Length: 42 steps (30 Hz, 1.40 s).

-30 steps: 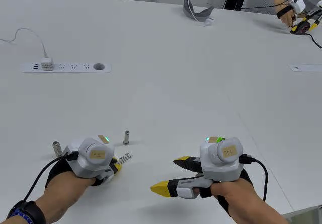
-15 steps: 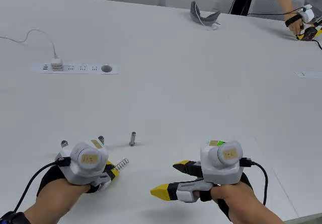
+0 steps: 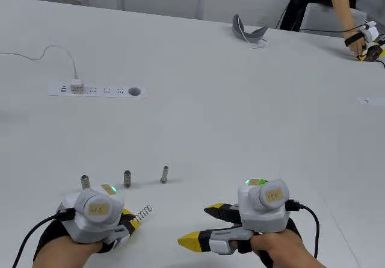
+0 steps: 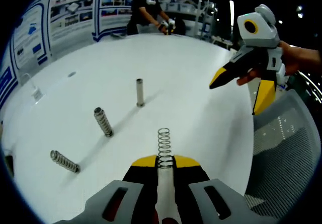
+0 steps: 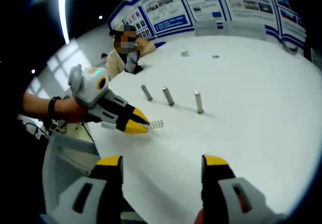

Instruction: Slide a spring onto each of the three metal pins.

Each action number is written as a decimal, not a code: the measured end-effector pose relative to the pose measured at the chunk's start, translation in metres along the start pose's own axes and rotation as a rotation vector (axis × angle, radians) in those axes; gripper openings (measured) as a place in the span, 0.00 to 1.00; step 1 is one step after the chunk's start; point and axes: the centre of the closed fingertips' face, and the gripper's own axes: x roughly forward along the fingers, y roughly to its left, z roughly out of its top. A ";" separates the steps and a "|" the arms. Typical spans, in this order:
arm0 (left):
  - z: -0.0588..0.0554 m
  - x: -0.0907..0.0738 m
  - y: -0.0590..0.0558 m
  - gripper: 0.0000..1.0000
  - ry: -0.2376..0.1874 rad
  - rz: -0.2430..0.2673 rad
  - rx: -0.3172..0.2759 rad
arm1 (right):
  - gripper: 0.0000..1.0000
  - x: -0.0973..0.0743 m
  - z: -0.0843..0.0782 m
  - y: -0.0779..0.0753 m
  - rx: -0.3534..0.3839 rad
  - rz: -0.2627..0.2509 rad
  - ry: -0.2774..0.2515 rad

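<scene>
Three metal pins stand in a row on the white table [image 3: 216,123]. The left pin [image 3: 85,181] and middle pin [image 3: 127,178] each carry a spring; the right pin [image 3: 164,174] is bare [image 4: 140,92]. My left gripper [image 3: 131,221] is shut on a loose spring [image 3: 143,211], which sticks out ahead of its yellow tips [image 4: 164,142] and points toward the pins, a short way in front of them. My right gripper [image 3: 199,224] hovers to the right, open and holding nothing [image 5: 162,162]. It faces the left gripper [image 5: 132,124] and the pins.
A white power strip [image 3: 96,90] with a plugged-in charger lies at the far left. A grey curved object [image 3: 249,33] rests at the table's far side. Another person's hand with a gripper [image 3: 364,36] works at the far right corner. The table's near edge runs just behind my hands.
My left gripper has drawn back toward me with the spring still in it, uncovering the middle pin. The head camera has shifted. The right gripper has stayed put and open.
</scene>
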 end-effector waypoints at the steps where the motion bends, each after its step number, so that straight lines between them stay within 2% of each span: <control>1: 0.000 -0.001 0.000 0.10 -0.003 0.000 -0.002 | 0.64 0.000 0.000 0.001 0.000 0.001 -0.001; 12: 0.000 -0.021 -0.007 0.10 -0.025 -0.004 0.001 | 0.61 0.003 0.005 0.010 0.003 0.023 -0.011; 18: 0.003 -0.035 -0.013 0.10 -0.041 -0.005 0.003 | 0.60 0.006 0.005 0.019 -0.008 0.057 -0.004; 25: 0.006 -0.048 -0.018 0.10 -0.061 -0.011 0.016 | 0.57 0.014 0.016 0.033 -0.008 0.106 -0.018; 32: 0.003 -0.054 -0.021 0.10 -0.066 -0.016 0.024 | 0.55 0.022 0.021 0.047 -0.012 0.155 -0.012; 42: 0.003 -0.065 -0.035 0.10 -0.068 -0.039 0.053 | 0.52 0.035 0.023 0.065 -0.009 0.212 -0.004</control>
